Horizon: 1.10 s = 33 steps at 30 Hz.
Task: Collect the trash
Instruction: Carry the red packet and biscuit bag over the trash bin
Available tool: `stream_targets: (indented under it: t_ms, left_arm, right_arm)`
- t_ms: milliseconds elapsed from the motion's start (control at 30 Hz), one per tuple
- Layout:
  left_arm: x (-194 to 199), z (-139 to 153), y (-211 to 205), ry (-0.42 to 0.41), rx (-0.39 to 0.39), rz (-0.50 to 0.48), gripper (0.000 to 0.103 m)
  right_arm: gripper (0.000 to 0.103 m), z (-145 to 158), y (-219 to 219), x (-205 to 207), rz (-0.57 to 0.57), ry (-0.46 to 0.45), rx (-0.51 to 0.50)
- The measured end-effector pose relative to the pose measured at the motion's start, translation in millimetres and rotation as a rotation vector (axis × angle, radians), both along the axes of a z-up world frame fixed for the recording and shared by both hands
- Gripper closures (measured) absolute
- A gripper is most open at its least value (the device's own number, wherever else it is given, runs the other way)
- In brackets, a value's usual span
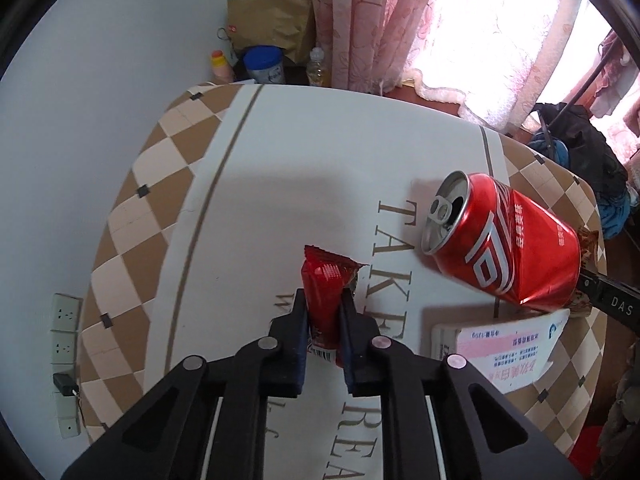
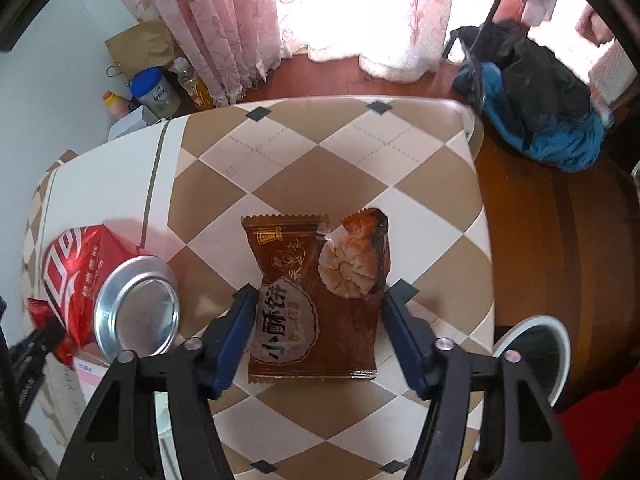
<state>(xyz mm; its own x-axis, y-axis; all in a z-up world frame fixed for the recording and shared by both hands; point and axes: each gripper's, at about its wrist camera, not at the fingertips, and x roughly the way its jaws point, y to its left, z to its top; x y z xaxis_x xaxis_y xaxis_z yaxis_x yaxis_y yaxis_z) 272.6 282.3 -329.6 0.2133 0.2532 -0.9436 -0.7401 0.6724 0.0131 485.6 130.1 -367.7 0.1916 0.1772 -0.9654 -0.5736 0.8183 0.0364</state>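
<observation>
My left gripper is shut on a red snack wrapper, held just over the table. A crushed red soda can lies on its side to its right; it also shows in the right wrist view. My right gripper is open, its fingers on either side of a brown pastry wrapper that lies flat on the checkered tablecloth. The wrapper's top edge is torn open.
A white and pink box lies near the can. A round bin stands on the floor at the table's right. A paper bag, a blue-lidded tub and bottles stand by the wall. Dark clothes lie piled on the floor.
</observation>
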Motion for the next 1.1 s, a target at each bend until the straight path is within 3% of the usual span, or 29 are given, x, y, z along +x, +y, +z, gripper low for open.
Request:
stream_targets:
  t_ms: [100,500,833,1100]
  left_arm:
    - [-6,5,-7,0.001,0.023,-0.003,0.094]
    - [-40,67,-60,-0.076,0.105,-0.008,0.094]
    - [-59,145,-151,-0.209,0.140,-0.099,0.094]
    - [-31,193,-245,-0.310,0.129,-0.249,0.094]
  right_arm:
    - [0.052,2,-2,-6,0.017,-0.008,0.002]
    - [0.053,42,-52,-41,0.024,-0.053,0.092]
    - [0.053,115,-153,-93,0.005,-0.091,0.260]
    - [0.053,188,-260,-112,-0.053,-0.160,0.377]
